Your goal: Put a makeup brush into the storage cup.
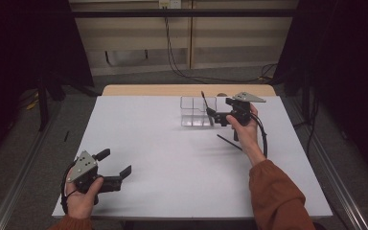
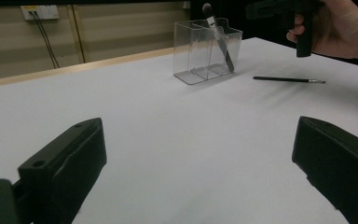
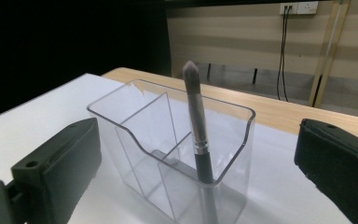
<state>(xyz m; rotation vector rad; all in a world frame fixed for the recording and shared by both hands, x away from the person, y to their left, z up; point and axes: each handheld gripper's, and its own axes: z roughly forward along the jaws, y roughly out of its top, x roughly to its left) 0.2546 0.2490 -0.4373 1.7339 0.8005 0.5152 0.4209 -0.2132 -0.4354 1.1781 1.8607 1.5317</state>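
One brush (image 3: pixel 197 126) stands in the holder (image 3: pixel 135 126) before the released right tool (image 1: pixel 219 116)—next, the thin brush (image 1: pixel 229 143) behind it; left tool (image 1: pixel 116 167) released.

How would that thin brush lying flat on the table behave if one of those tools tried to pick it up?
The thin brush looks like a slim, straight stick, so it is probably stiff and light. Its handle seems round, so a nudge may roll it on the smooth white table. Lying flat, it could slip from the right tool.

Rust-orange sleeves (image 1: pixel 278 191), black hand-held grippers (image 1: pixel 117 168)
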